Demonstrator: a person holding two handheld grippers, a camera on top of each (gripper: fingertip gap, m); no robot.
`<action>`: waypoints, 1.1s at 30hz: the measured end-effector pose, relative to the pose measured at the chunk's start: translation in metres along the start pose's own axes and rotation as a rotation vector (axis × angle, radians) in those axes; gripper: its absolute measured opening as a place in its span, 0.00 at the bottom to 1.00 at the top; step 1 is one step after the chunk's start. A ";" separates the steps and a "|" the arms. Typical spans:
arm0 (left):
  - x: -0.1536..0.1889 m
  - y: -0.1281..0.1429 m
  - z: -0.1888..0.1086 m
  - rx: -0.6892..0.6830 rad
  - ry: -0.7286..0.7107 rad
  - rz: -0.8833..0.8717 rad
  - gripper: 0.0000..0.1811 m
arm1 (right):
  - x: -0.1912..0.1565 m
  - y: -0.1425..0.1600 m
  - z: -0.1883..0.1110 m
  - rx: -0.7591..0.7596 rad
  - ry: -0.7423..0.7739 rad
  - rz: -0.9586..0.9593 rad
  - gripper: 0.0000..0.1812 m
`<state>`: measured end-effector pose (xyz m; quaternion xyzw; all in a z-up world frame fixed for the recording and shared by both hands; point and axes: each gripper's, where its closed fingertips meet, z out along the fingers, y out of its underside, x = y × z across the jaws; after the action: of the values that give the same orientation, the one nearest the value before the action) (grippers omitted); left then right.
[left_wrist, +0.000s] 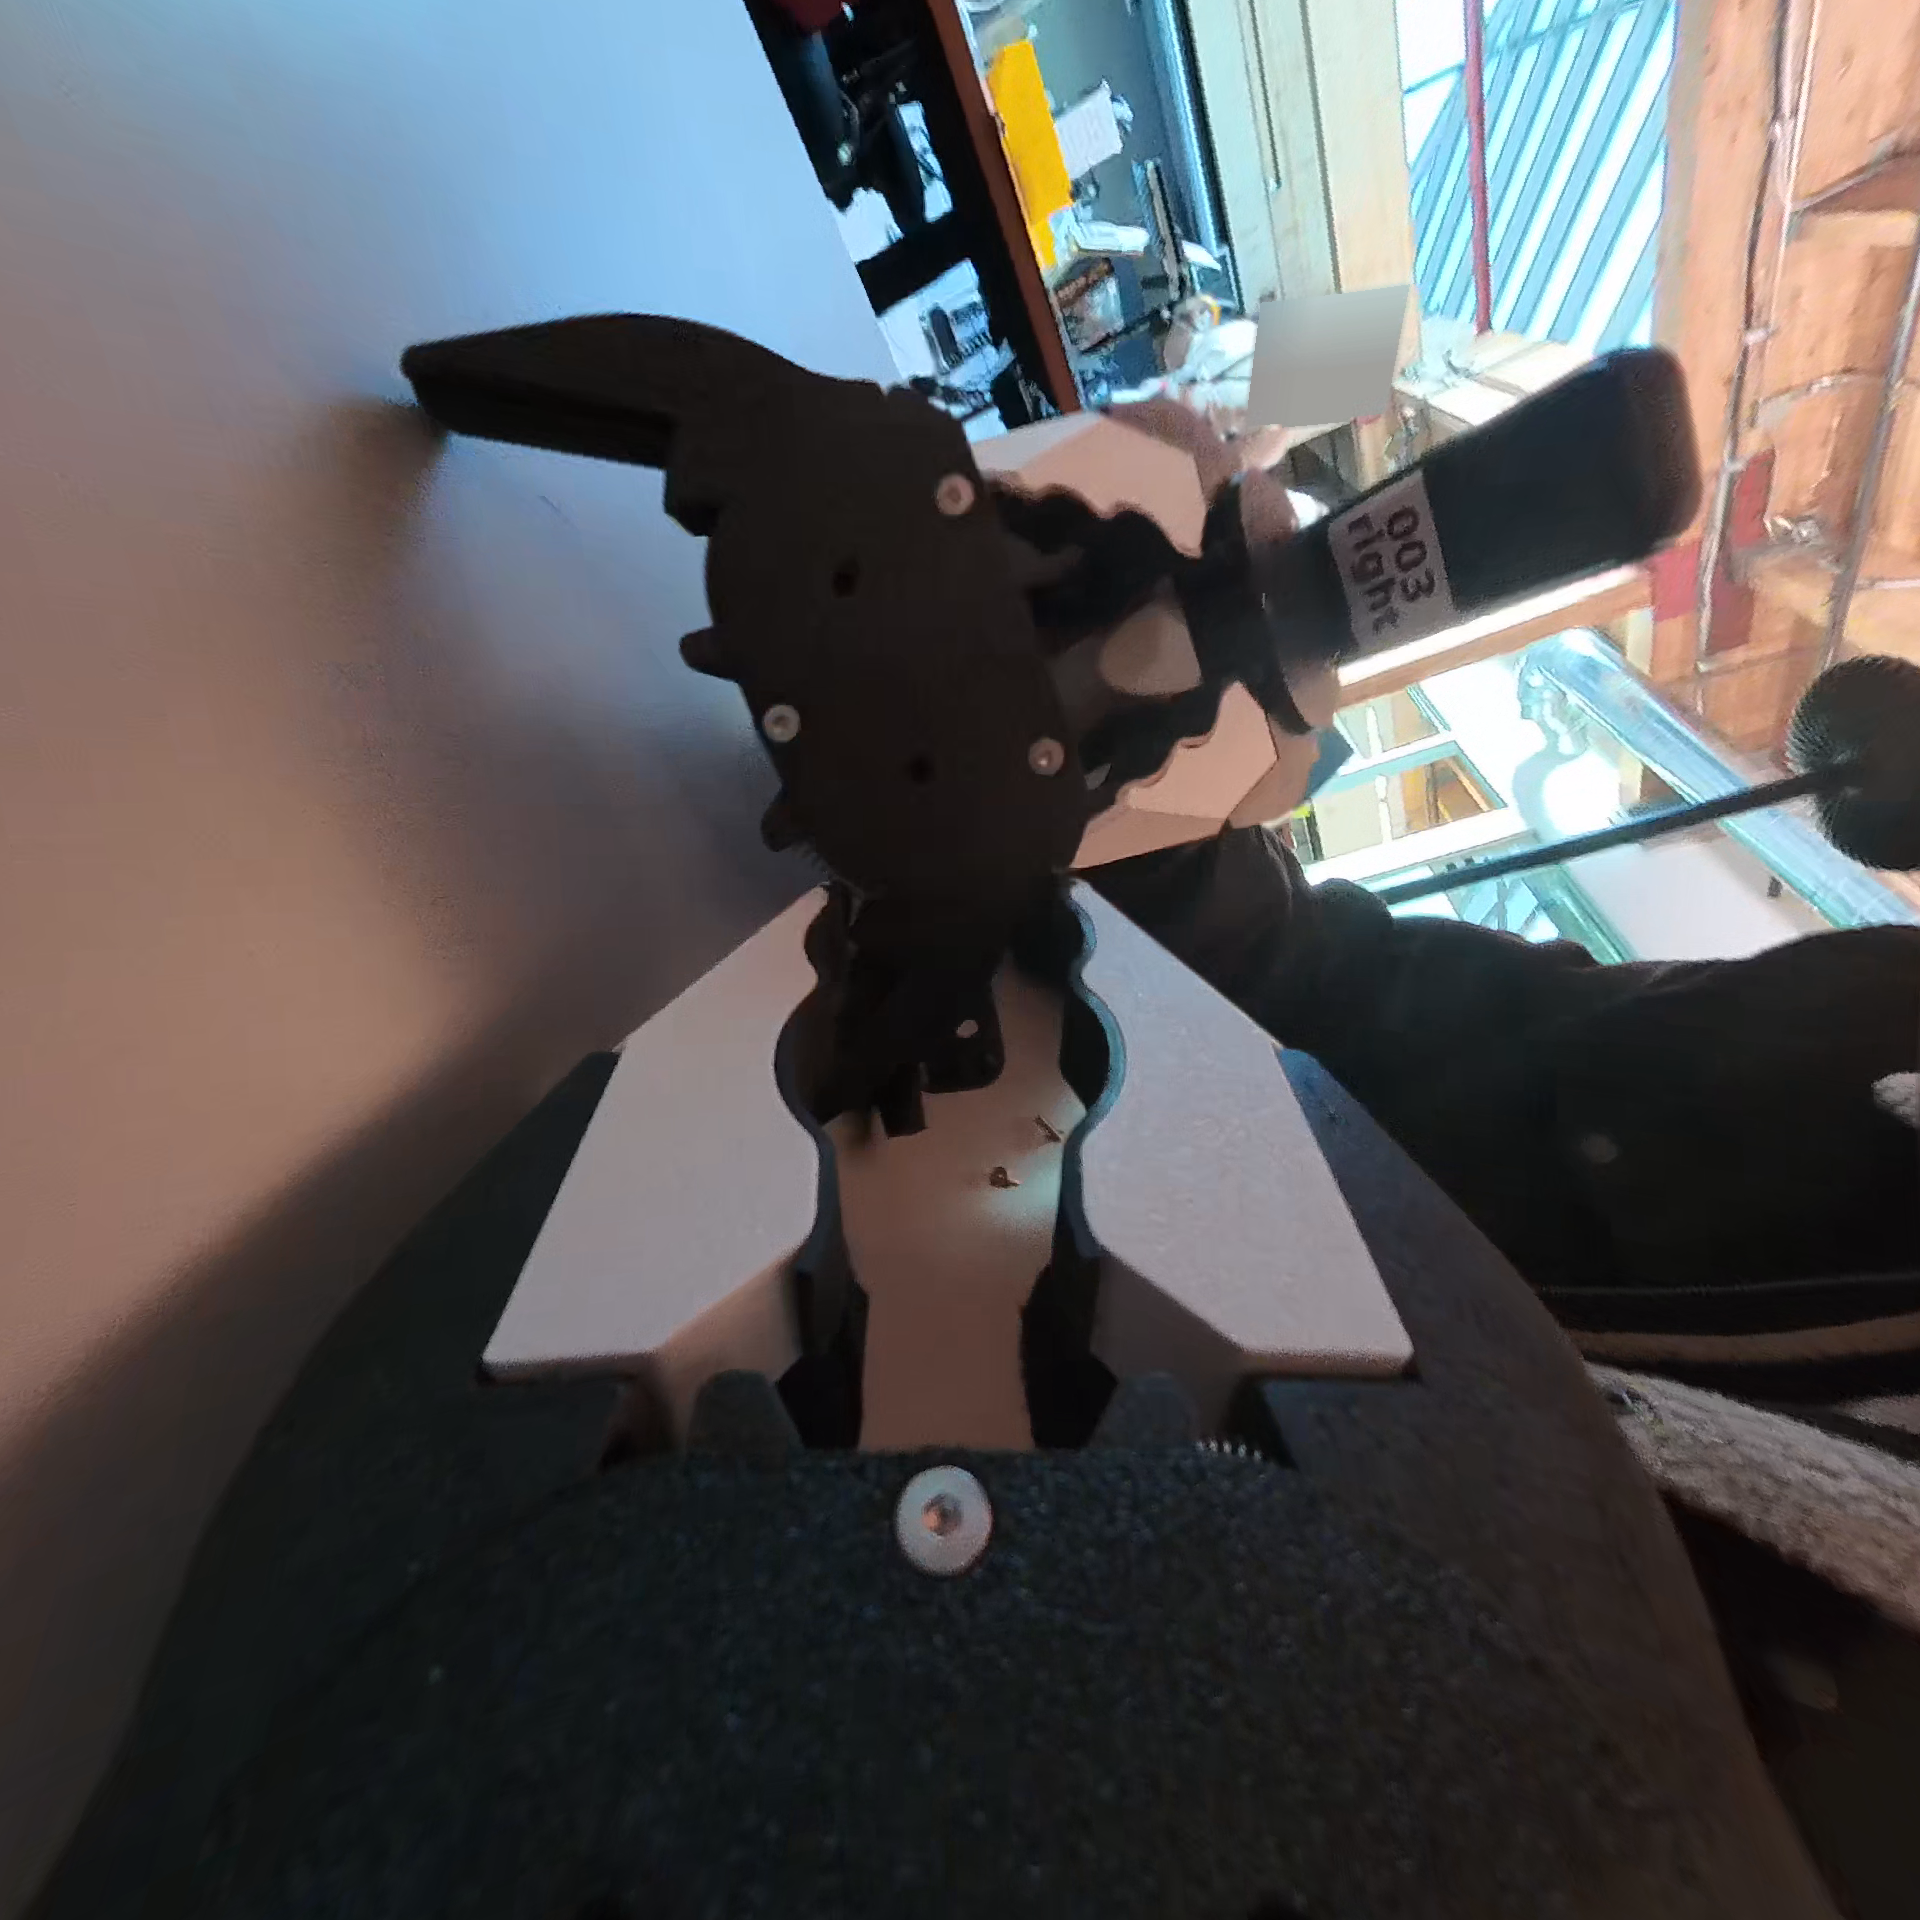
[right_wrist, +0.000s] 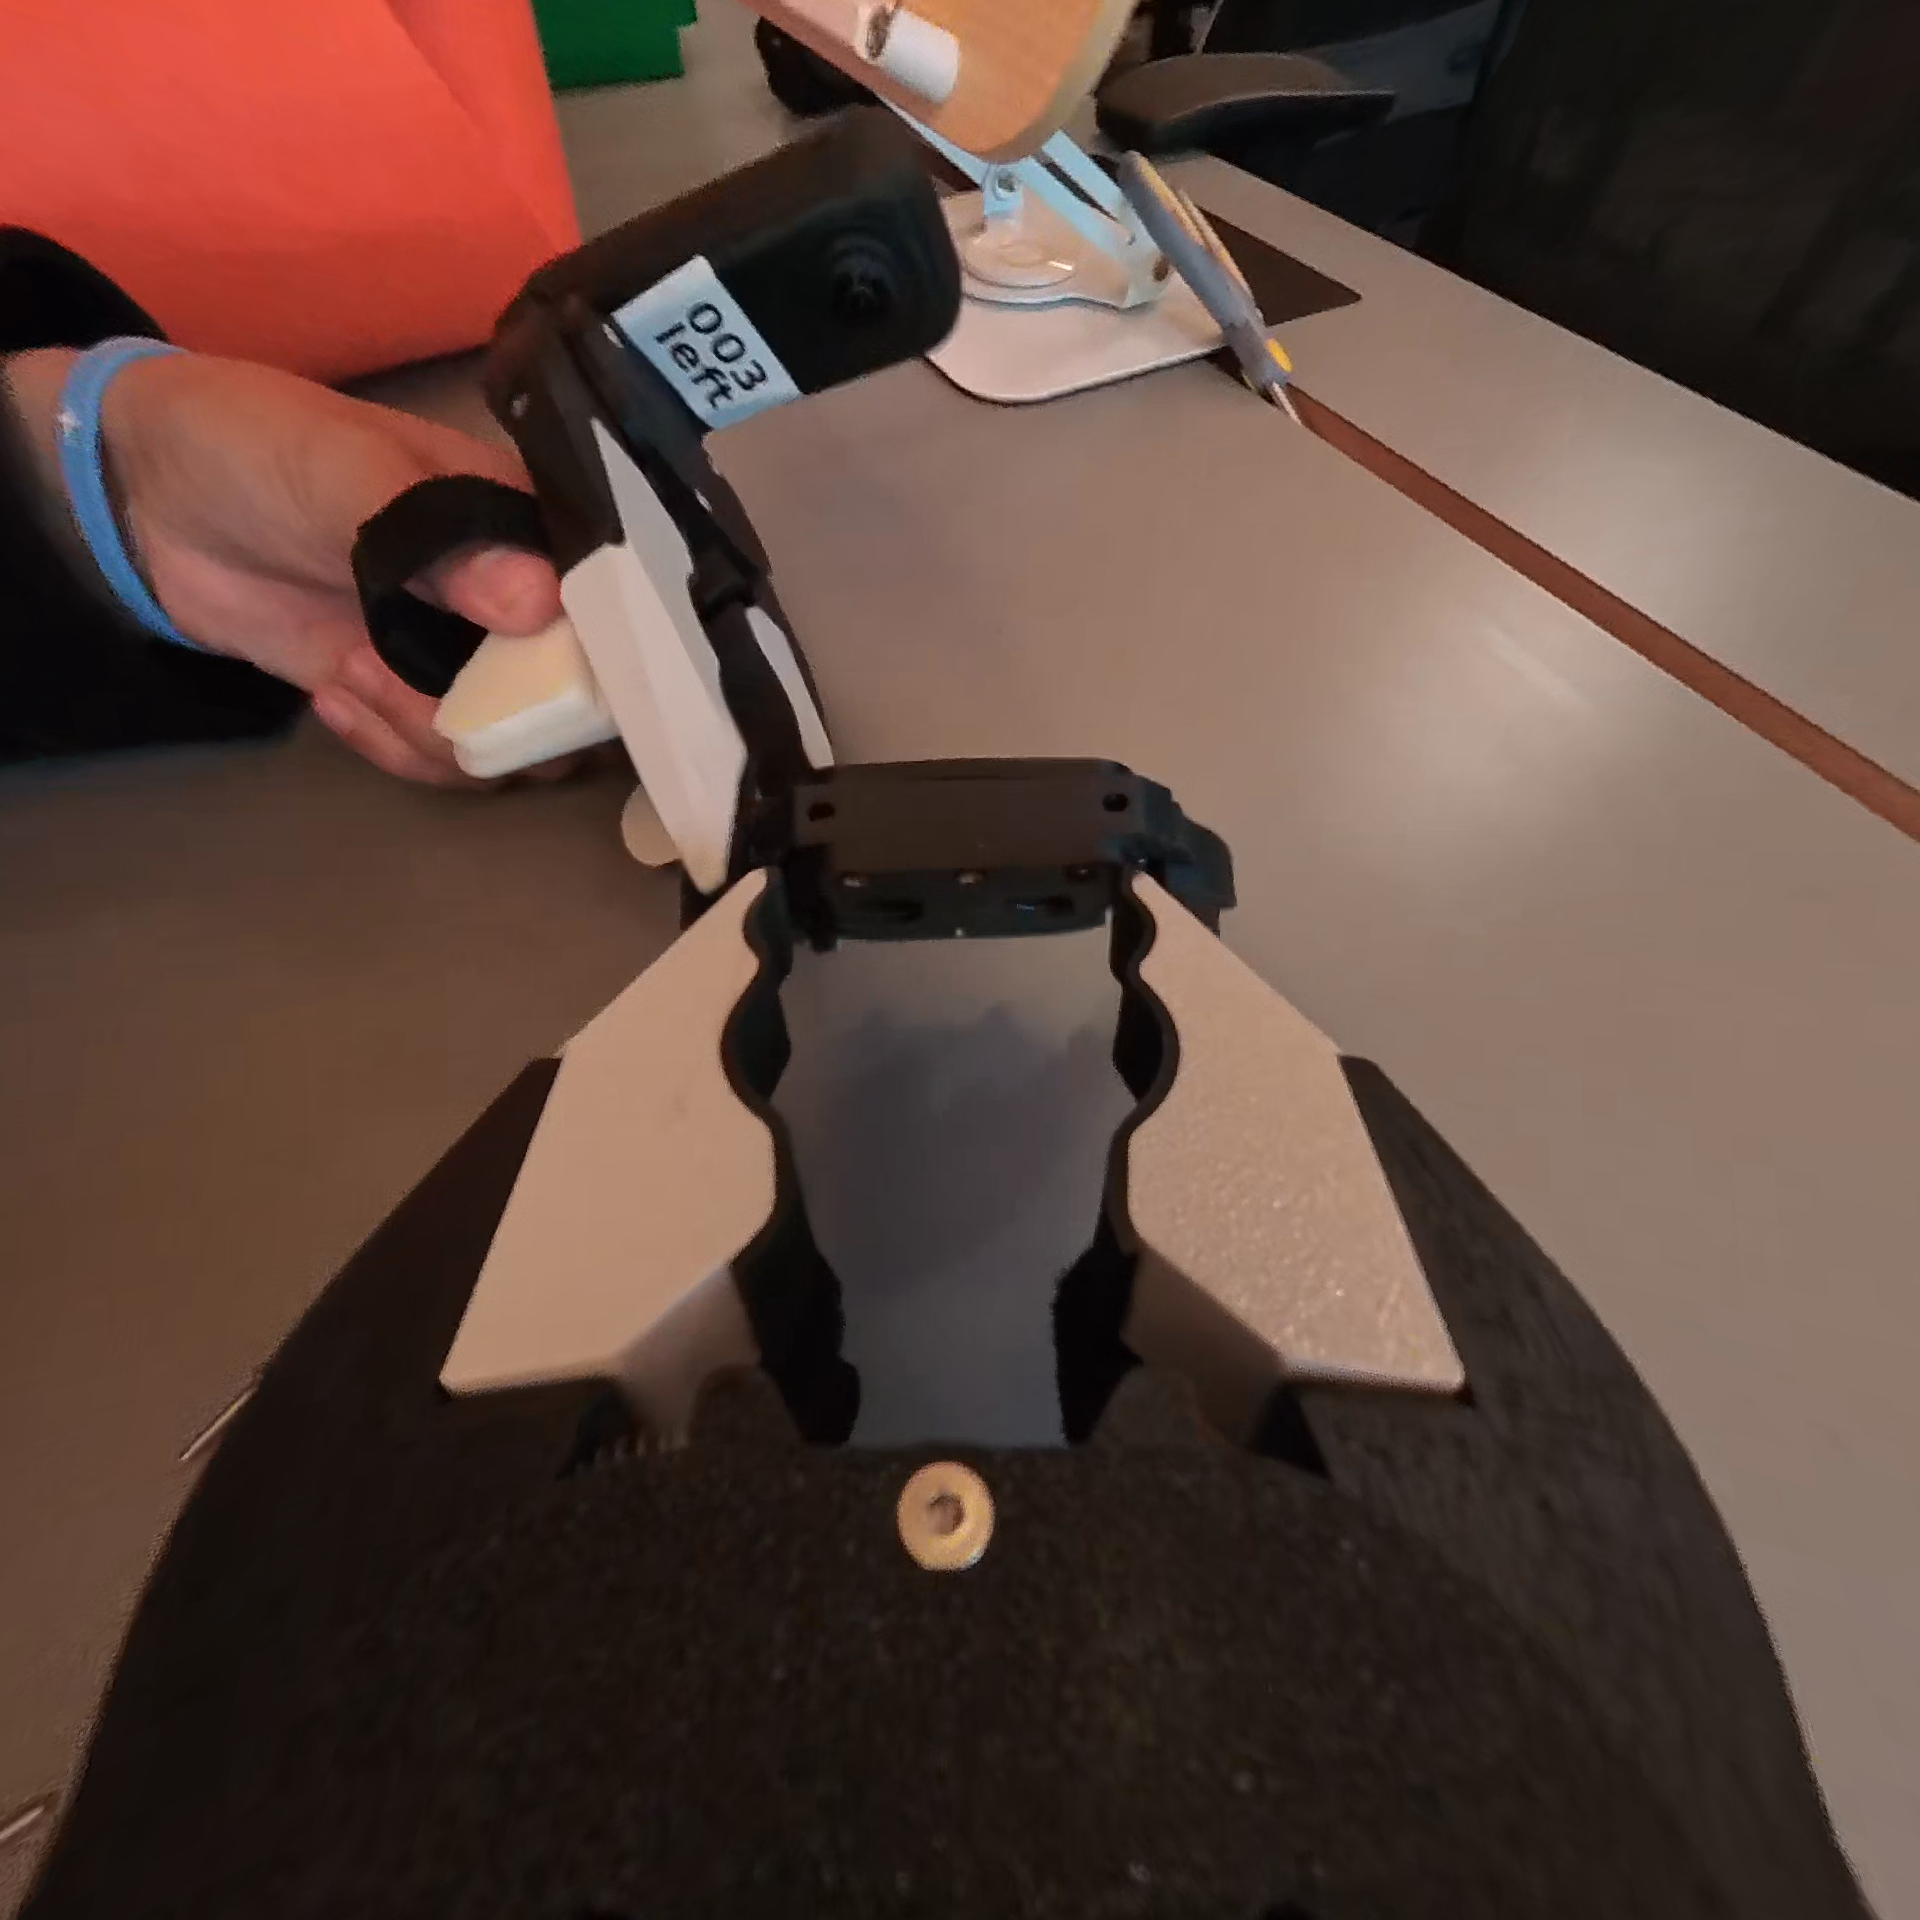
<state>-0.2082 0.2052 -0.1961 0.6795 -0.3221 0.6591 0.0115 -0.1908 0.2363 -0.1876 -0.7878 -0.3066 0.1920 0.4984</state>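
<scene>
Gripping from two sides, both tools have the same black printed part between them, as far as the two views show.

Left wrist view, which is rolled onto its side: the left gripper (left_wrist: 940, 914) has its fingers drawn narrow on the near end of the black printed part (left_wrist: 862, 644). A long arm of the part reaches to the far left and touches the grey table (left_wrist: 260, 727). On the far side the right gripper (left_wrist: 1070, 644) pinches the part's body. Three silver screw heads (left_wrist: 951, 494) show on the part's face. Two small loose bits (left_wrist: 1003, 1174) lie on the table between the near fingers. One dark sleeve (left_wrist: 1558, 1039) comes in from the right.

Right wrist view: the right gripper (right_wrist: 948, 883) is set fairly wide, and its two fingertips touch the left and right ends of the part's blocky end (right_wrist: 966, 831), just above the table (right_wrist: 1039, 582). The left gripper (right_wrist: 764, 810) meets the part at its left corner, and one hand (right_wrist: 312, 540) with a blue wristband (right_wrist: 94, 488) holds that tool.

The part looks stiff, light and rough-surfaced, so it should not slip easily. Its flat end faces seem the soundest hold, while the thin arm and toothed edges look easier to snap. There are two grippers and one part.
</scene>
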 end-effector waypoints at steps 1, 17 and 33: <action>0.004 0.003 0.003 -0.018 0.024 0.002 0.21 | -0.003 -0.005 -0.001 0.016 -0.021 -0.011 0.33; 0.025 0.026 -0.001 -0.185 0.105 0.083 0.17 | 0.000 -0.011 -0.031 -0.043 -0.354 -0.125 0.43; 0.070 -0.019 -0.018 0.338 -0.134 1.144 0.33 | -0.021 -0.026 -0.044 0.180 -0.633 0.136 0.12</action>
<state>-0.2206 0.1987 -0.1228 0.4308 -0.5274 0.5584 -0.4738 -0.1871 0.2012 -0.1453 -0.6605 -0.3747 0.4863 0.4323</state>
